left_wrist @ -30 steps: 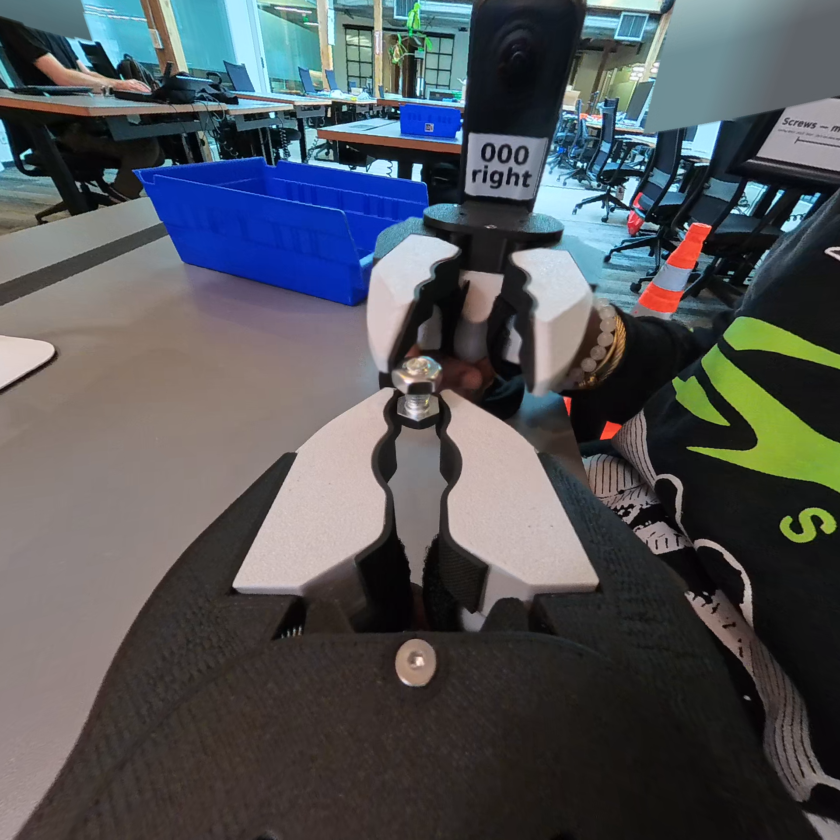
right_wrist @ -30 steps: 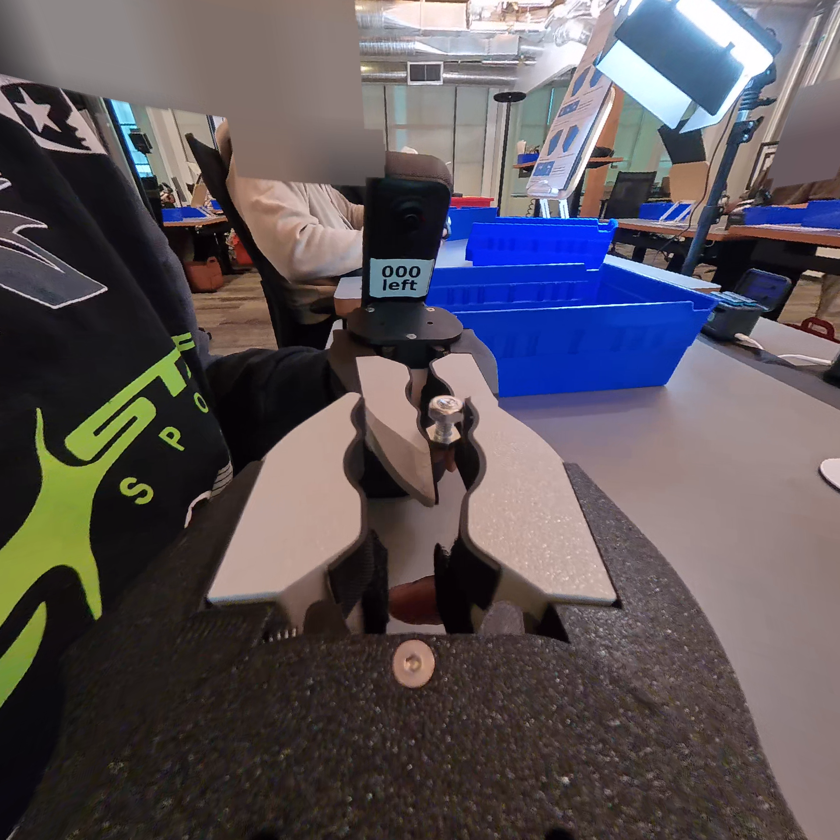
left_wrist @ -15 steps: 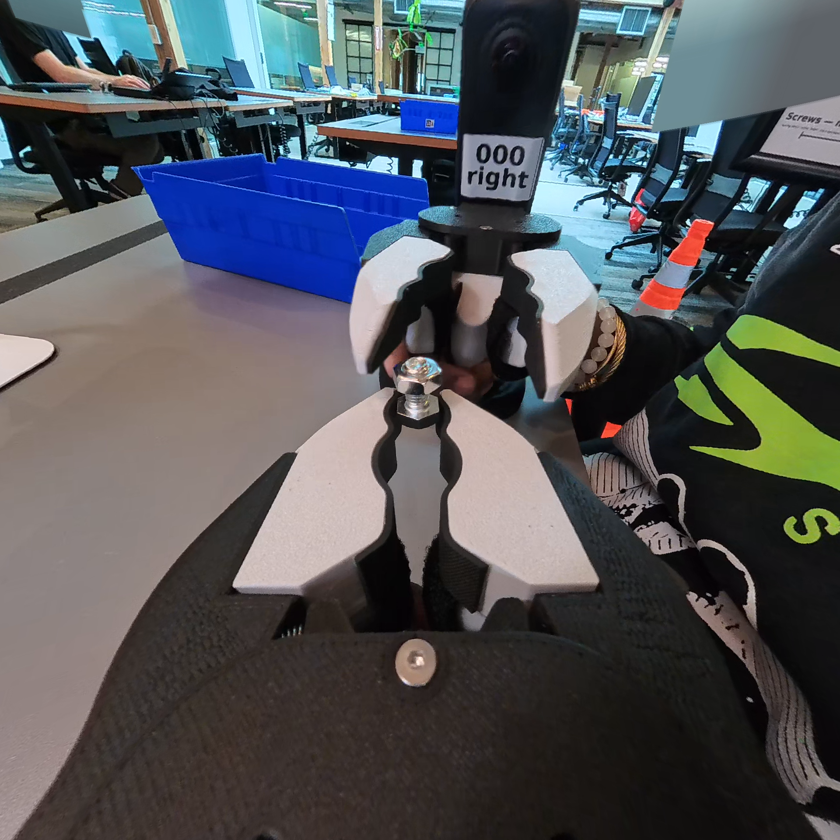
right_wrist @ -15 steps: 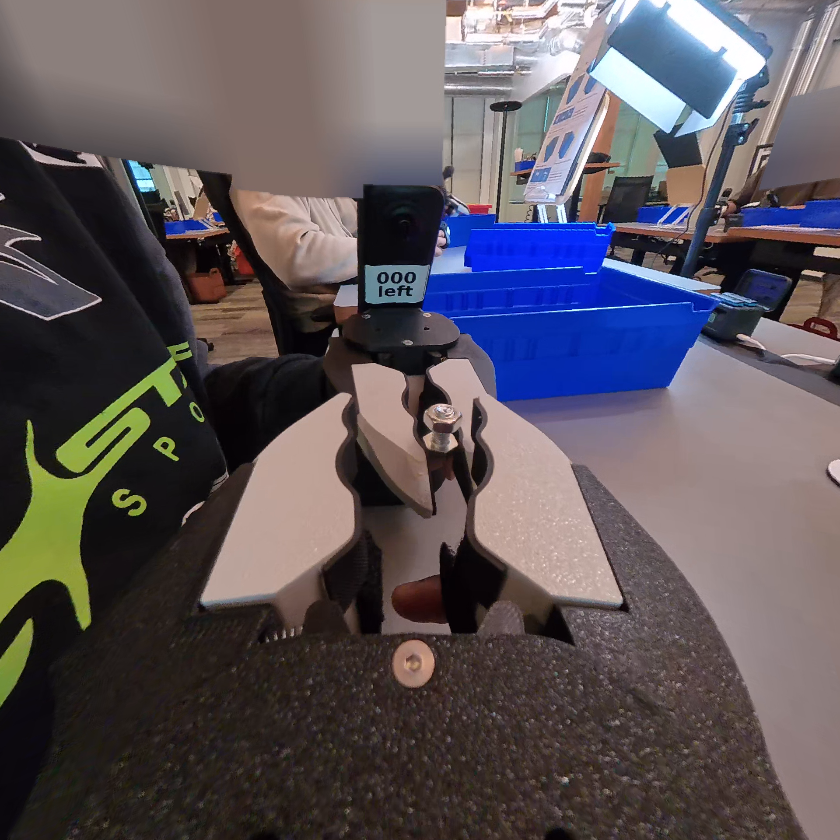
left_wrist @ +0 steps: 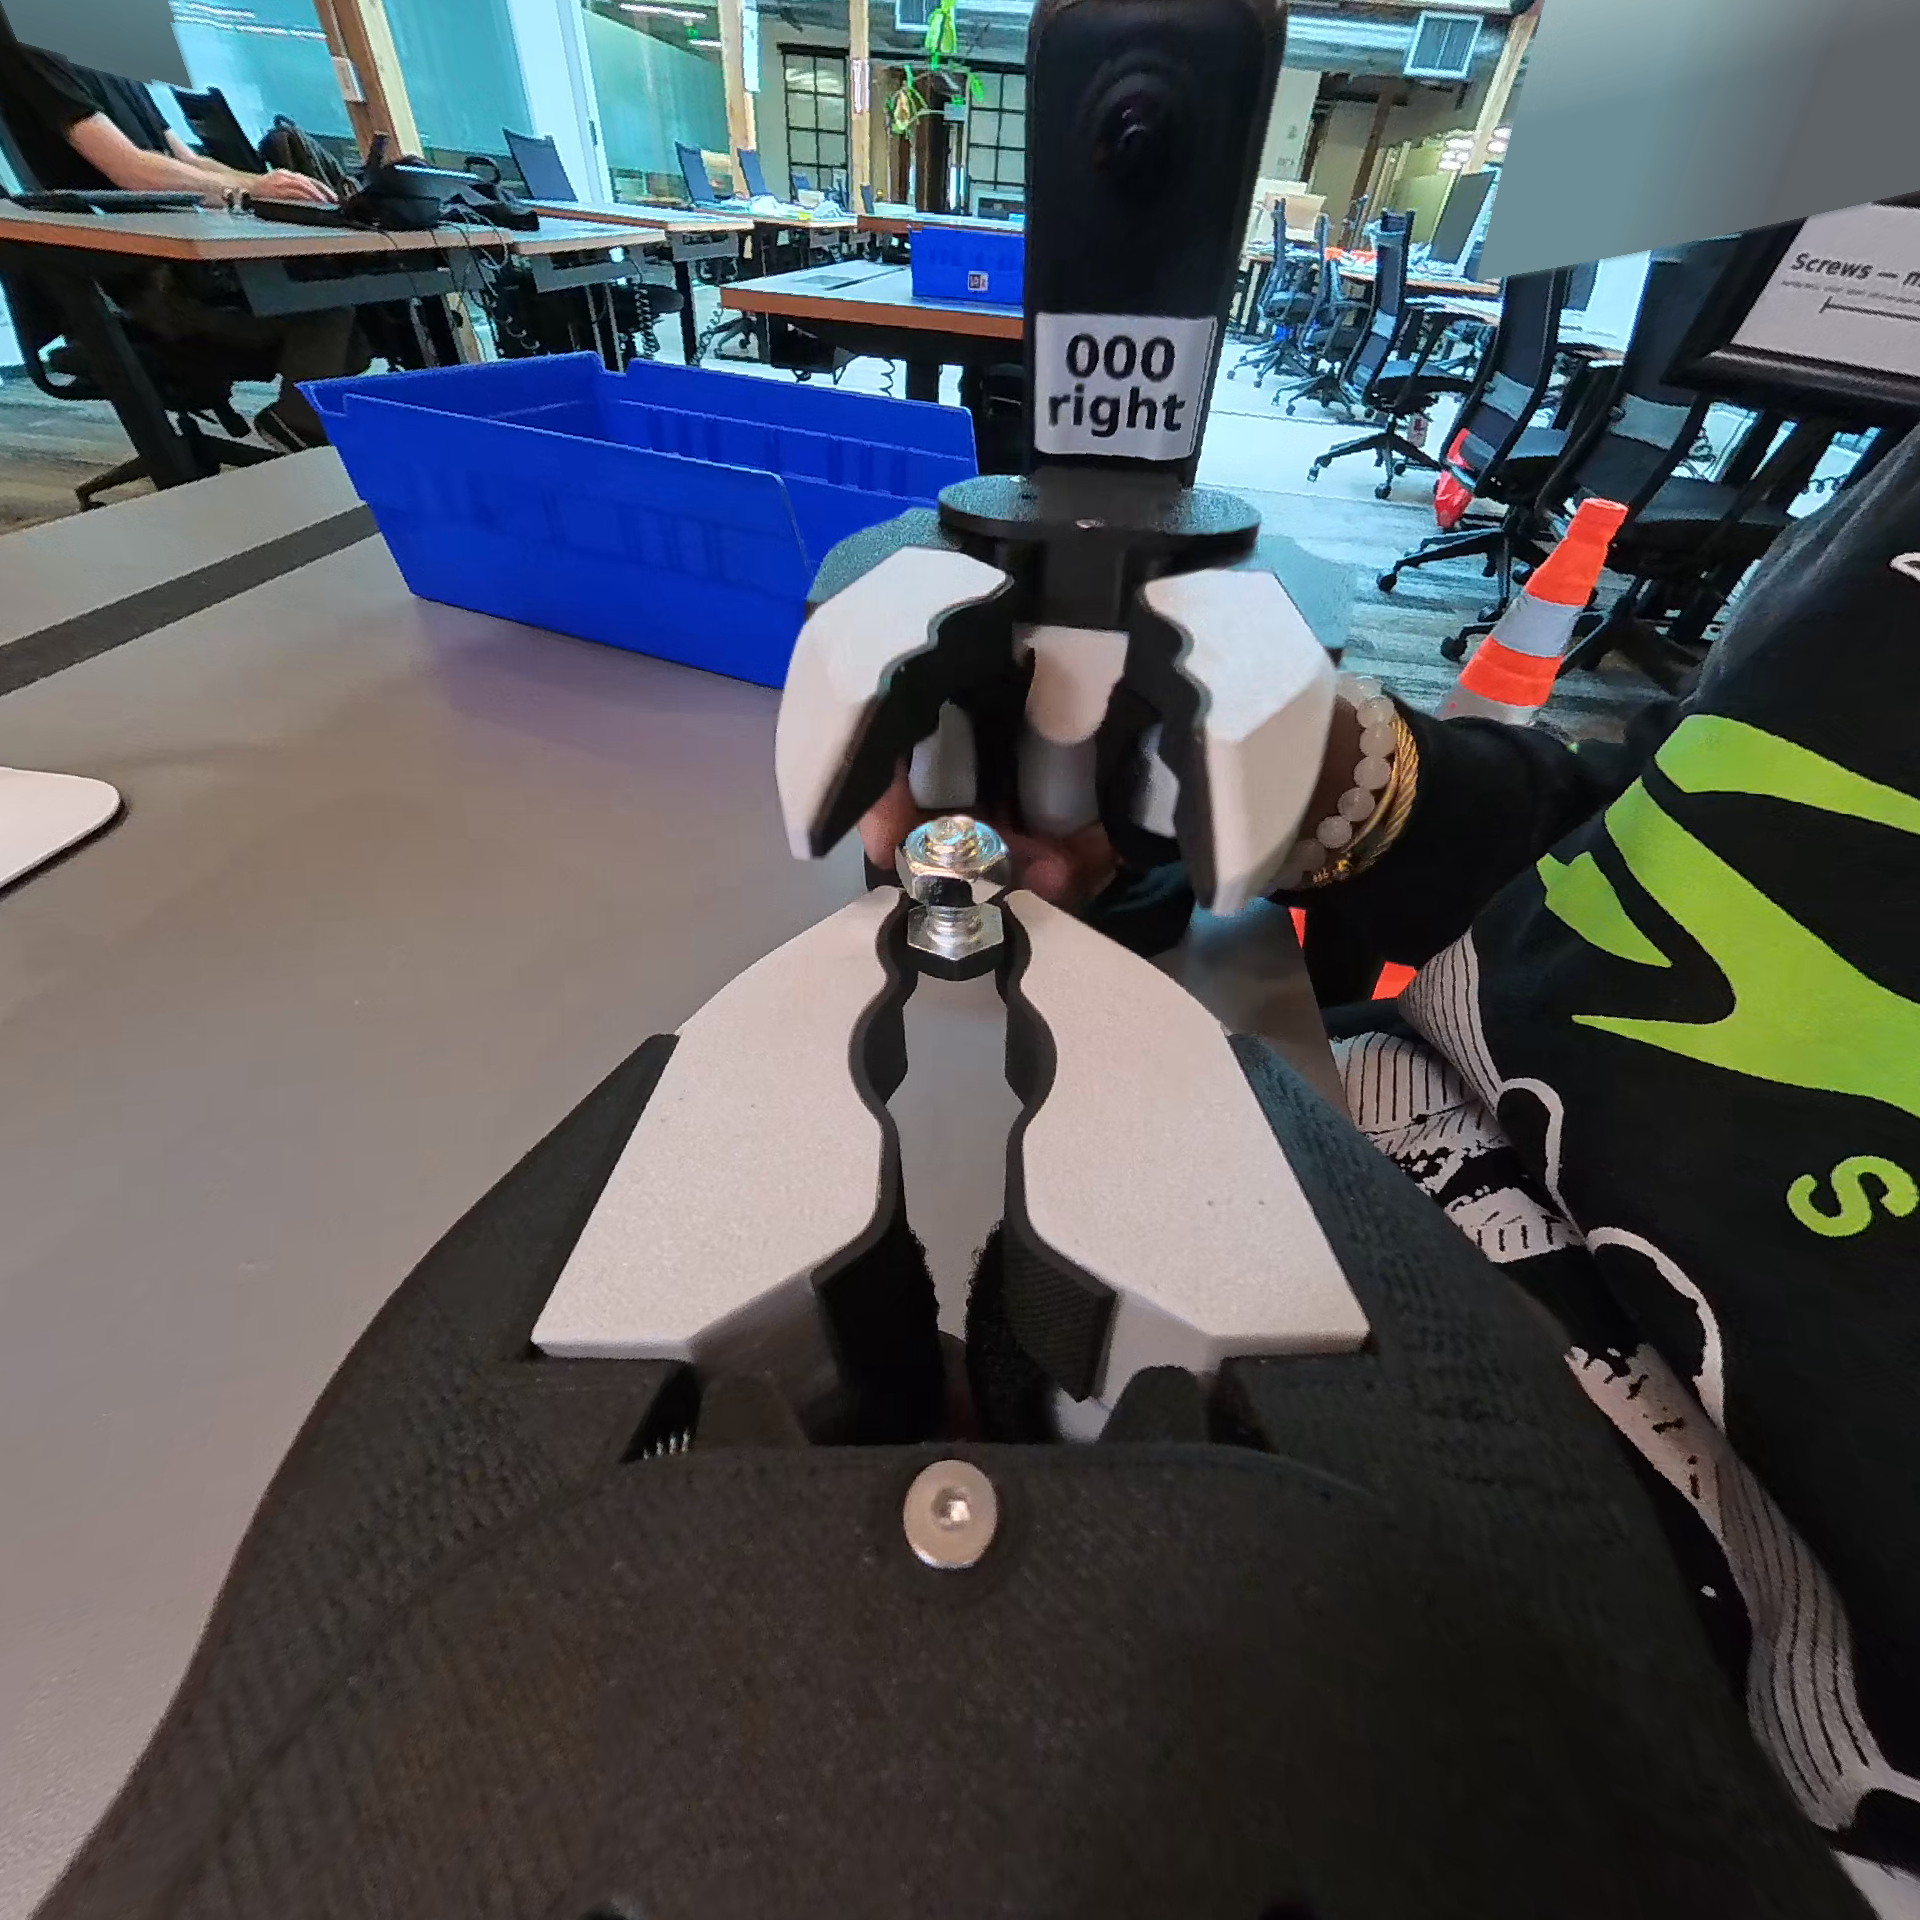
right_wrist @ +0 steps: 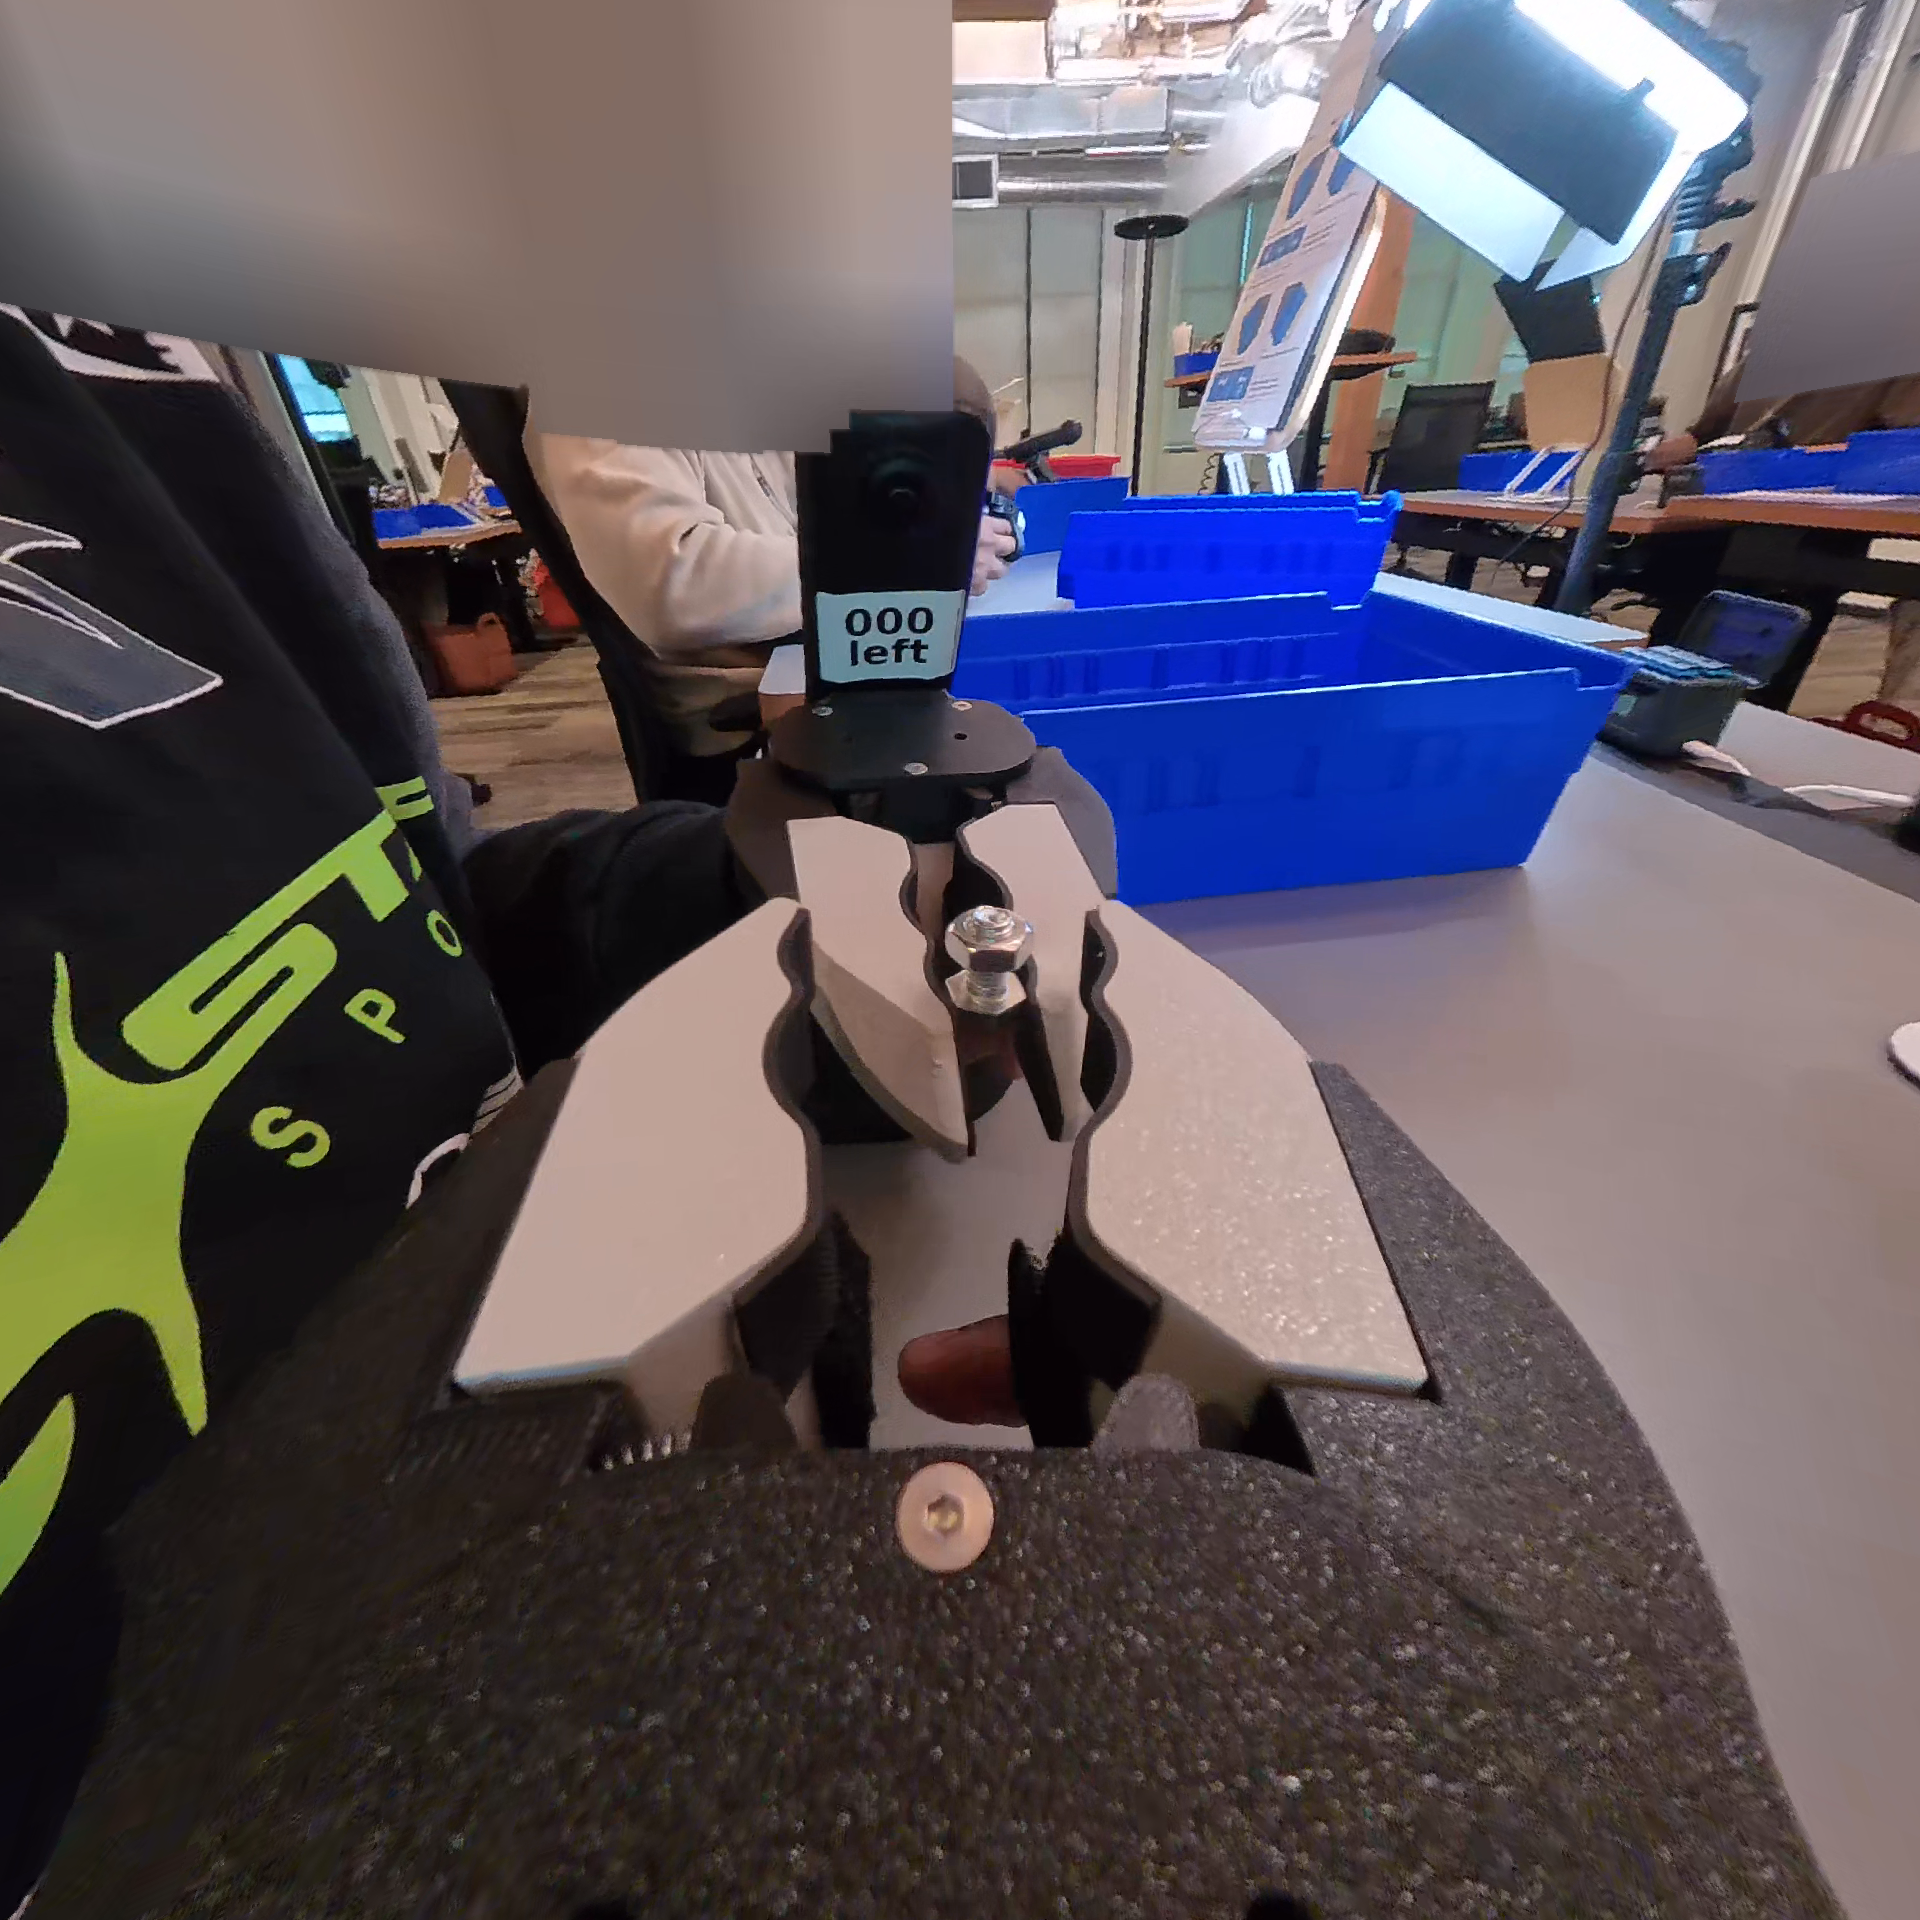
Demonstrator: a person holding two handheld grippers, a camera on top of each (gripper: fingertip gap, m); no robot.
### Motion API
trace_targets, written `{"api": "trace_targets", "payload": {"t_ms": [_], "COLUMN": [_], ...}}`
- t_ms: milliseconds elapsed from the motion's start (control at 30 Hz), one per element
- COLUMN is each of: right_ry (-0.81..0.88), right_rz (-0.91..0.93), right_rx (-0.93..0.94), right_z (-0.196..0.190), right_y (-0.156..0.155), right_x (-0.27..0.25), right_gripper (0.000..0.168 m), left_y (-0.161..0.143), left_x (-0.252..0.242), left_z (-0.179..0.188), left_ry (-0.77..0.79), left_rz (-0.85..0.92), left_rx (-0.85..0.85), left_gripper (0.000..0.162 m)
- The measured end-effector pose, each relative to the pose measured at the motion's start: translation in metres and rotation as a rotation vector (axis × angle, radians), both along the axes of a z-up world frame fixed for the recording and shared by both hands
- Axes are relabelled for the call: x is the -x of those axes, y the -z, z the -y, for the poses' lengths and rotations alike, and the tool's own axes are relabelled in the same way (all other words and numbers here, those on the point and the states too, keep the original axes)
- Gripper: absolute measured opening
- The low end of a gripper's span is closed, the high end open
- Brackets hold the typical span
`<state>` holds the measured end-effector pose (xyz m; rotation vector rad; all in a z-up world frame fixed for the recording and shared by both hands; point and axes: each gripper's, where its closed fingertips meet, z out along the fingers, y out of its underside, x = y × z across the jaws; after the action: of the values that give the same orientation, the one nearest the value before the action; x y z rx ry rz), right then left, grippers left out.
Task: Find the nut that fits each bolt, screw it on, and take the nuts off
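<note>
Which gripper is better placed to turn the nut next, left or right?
Right. The left gripper is shut on the bolt, steadying it, while the right gripper stands open at the nut, probably free to grip it.

Hidden between the left gripper (left_wrist: 951, 935) fingertips: the bolt (left_wrist: 950, 918) head's flanks; cut off beyond it by the right gripper (left_wrist: 1023, 852), the blue bin's (left_wrist: 582, 520) near corner; too small to tell, the thread under the nut (left_wrist: 952, 858).
</note>
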<state>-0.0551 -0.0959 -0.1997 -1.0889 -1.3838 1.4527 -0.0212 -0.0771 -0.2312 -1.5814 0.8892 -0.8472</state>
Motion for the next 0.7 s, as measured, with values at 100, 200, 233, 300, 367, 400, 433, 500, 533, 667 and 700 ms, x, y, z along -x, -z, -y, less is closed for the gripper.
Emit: {"api": "trace_targets", "payload": {"t_ms": [100,200,233,300,367,400,433,500,533,667,700], "right_ry": [-0.019,-0.021,-0.039,-0.055,-0.02,0.002,0.014,0.009,0.006,-0.015,-0.018], "right_rz": [0.016,0.034,0.03,0.005,-0.005,-0.008,-0.008,0.005,0.013,0.008,0.01], "right_rx": [-0.018,-0.007,0.005,0.034,0.026,0.017,0.008,-0.001,-0.004,-0.008,-0.01], "right_z": [0.004,0.001,0.001,0.0,-0.005,-0.007,-0.008,-0.005,-0.004,0.001,0.001], "right_y": [0.002,0.001,0.0,-0.004,-0.005,-0.004,-0.003,0.001,0.002,0.002,0.002], "right_x": [0.0,-0.011,-0.015,-0.021,-0.019,-0.016,-0.012,-0.005,-0.002,0.005,0.005], "right_gripper": [0.05,0.035,0.021,0.017,0.02,0.027,0.034,0.043,0.045,0.047,0.047], "left_y": [0.0,-0.001,0.0,0.0,0.0,0.0,0.0,0.0,0.0,0.001,0.001], "left_x": [0.0,0.001,0.001,0.001,0.0,0.0,0.0,0.0,0.0,0.0,0.0], "left_z": [-0.001,0.0,-0.001,-0.001,-0.001,-0.001,-0.001,0.0,0.0,0.0,0.0], "left_ry": [-0.003,-0.004,-0.008,-0.006,-0.004,-0.004,-0.004,-0.003,-0.002,0.002,0.002], "left_rz": [0.002,0.005,0.003,0.004,0.003,0.002,0.002,0.002,0.002,-0.002,-0.001], "left_rx": [0.002,0.002,0.003,0.006,0.004,0.003,0.003,0.004,0.003,0.004,0.004], "left_gripper": [0.014,0.014,0.014,0.014,0.014,0.014,0.014,0.014,0.014,0.014,0.014]}}
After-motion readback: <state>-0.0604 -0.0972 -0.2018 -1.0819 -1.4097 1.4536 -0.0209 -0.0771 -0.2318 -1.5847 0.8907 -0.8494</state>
